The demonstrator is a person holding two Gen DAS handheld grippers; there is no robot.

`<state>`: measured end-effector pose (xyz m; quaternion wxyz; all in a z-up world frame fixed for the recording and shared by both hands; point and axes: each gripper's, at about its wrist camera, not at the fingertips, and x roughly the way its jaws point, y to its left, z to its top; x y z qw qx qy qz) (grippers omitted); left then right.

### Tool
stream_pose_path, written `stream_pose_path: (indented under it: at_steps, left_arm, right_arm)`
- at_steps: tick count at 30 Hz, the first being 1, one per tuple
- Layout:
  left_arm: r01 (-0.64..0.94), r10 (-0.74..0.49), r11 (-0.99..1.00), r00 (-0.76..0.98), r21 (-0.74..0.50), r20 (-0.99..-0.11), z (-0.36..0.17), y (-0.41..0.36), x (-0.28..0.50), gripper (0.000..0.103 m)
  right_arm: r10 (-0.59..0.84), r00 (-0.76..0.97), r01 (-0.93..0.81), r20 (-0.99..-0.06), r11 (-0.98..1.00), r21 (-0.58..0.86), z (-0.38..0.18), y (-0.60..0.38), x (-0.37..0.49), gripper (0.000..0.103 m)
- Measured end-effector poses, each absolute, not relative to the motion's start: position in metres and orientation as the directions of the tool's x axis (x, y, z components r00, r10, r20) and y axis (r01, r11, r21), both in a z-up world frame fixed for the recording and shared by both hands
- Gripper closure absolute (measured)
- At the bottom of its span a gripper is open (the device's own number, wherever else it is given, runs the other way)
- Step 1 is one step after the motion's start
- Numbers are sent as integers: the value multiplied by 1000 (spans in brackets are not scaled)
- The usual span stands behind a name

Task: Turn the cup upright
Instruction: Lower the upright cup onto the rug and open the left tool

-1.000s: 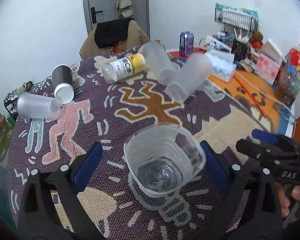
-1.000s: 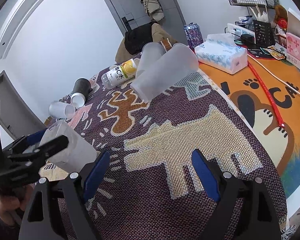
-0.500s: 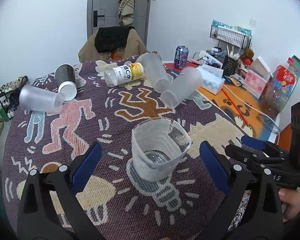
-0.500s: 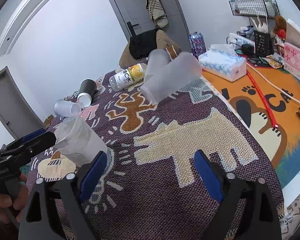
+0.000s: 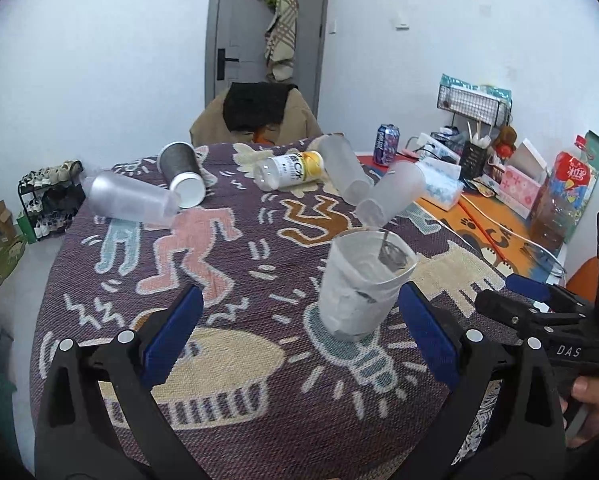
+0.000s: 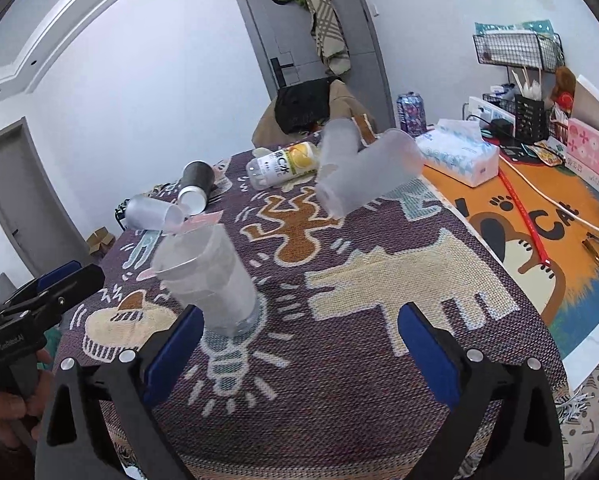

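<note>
A frosted clear plastic cup [image 5: 361, 282] stands upright, mouth up, on the patterned cloth; it also shows in the right wrist view [image 6: 209, 278]. My left gripper [image 5: 299, 330] is open and empty, its blue pads apart and the cup a little ahead between them, not touched. My right gripper [image 6: 299, 338] is open and empty, with the cup just beyond its left pad. Each gripper shows at the edge of the other's view.
Three frosted cups lie on their sides: one at far left [image 5: 129, 198], two at the back middle [image 5: 391, 200] [image 5: 343, 168]. A black paper cup [image 5: 181, 174] and a yellow-label bottle [image 5: 291, 170] lie nearby. A tissue box [image 6: 457, 154] and clutter fill the right side.
My left gripper has pulled back and risen away from the upright cup, which stays standing on the cloth. My right gripper has risen a little.
</note>
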<state>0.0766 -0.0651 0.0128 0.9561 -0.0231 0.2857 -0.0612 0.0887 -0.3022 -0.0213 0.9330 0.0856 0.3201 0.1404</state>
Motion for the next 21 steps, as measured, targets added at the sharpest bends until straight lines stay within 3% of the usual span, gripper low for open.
stream_pose_path:
  at_steps: [21]
  left_arm:
    - [51, -92, 994, 866, -97, -492, 11, -34, 18, 6]
  right_arm:
    - [347, 792, -276, -502, 937, 213, -8, -284, 31, 7]
